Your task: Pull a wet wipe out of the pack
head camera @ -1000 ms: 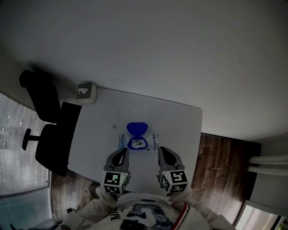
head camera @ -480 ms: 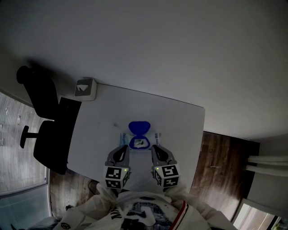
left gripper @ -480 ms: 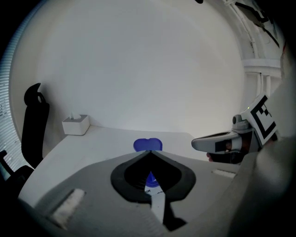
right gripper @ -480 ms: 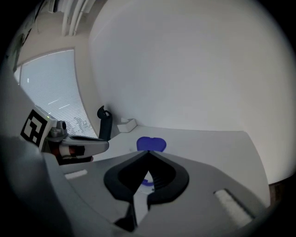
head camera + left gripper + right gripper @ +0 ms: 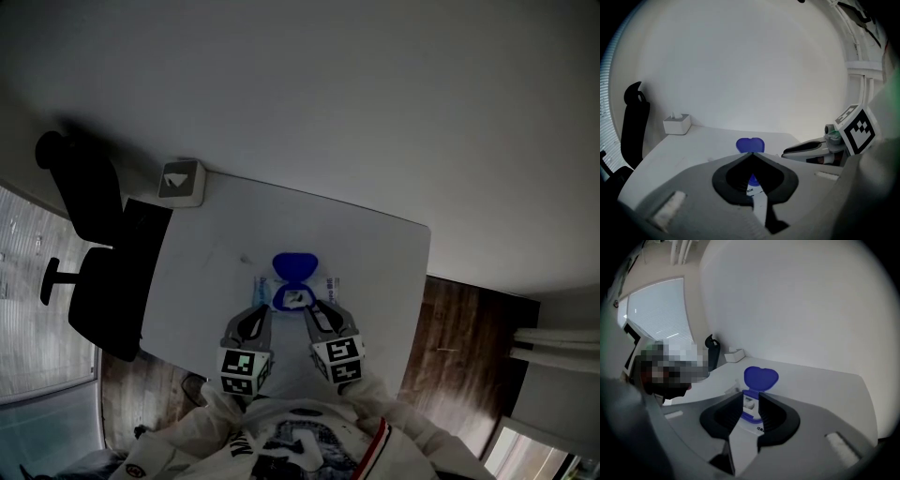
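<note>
A wet wipe pack lies flat on the white table, its blue lid flipped up. In the right gripper view a white wipe tuft shows in the blue-rimmed opening below the lid. My right gripper hangs just over that opening. Its jaws have just been opening and stand a narrow gap apart with nothing pressed between them. My left gripper sits at the pack's near left edge, jaws shut on nothing. The lid shows beyond its tips, the right gripper to its right.
A small white box stands at the table's far left corner. A black office chair is off the left edge. Wooden floor lies beyond the right edge. A person's white sleeves fill the bottom of the head view.
My right gripper has swung left and forward from beside the pack to over its opening, and its jaws have parted. The left gripper has stayed about where it was.
</note>
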Action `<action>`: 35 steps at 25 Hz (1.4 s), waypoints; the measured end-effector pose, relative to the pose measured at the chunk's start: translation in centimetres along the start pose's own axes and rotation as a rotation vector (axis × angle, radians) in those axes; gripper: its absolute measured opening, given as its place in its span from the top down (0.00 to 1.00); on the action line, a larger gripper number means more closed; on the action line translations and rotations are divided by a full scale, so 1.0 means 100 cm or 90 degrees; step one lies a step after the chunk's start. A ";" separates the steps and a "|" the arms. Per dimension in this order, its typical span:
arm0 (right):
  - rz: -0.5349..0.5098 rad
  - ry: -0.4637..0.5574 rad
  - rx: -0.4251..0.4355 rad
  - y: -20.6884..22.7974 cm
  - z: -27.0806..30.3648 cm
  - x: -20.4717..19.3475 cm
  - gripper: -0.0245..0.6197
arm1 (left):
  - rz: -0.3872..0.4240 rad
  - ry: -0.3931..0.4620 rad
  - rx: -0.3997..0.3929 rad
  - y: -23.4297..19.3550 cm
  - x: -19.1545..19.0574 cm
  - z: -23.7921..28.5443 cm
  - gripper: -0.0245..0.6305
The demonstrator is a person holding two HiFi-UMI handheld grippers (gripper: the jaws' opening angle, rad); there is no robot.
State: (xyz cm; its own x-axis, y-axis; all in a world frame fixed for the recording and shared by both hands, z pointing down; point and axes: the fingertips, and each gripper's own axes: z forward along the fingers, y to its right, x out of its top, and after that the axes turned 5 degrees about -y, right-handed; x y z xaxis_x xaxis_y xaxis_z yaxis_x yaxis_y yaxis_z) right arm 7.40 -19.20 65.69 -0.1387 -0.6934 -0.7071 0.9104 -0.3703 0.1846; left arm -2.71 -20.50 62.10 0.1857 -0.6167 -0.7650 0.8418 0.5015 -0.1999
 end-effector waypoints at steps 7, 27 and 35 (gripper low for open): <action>-0.036 -0.054 0.031 -0.014 0.014 -0.013 0.66 | -0.004 -0.007 -0.005 0.000 -0.008 0.000 0.96; -0.151 -0.139 0.043 -0.025 0.050 -0.035 0.60 | -0.029 -0.025 0.012 -0.010 -0.029 -0.011 0.96; -0.159 -0.147 0.039 -0.029 0.059 -0.036 0.68 | -0.040 -0.024 0.025 -0.019 -0.036 -0.014 0.96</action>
State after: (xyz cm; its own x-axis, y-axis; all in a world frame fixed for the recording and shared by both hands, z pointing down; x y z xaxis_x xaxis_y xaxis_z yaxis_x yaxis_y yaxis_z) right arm 2.93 -19.27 71.73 -0.4459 -0.6951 -0.5639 0.8125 -0.5787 0.0709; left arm -5.73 -18.39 64.37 0.1504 -0.6689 -0.7280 0.8712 0.4377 -0.2222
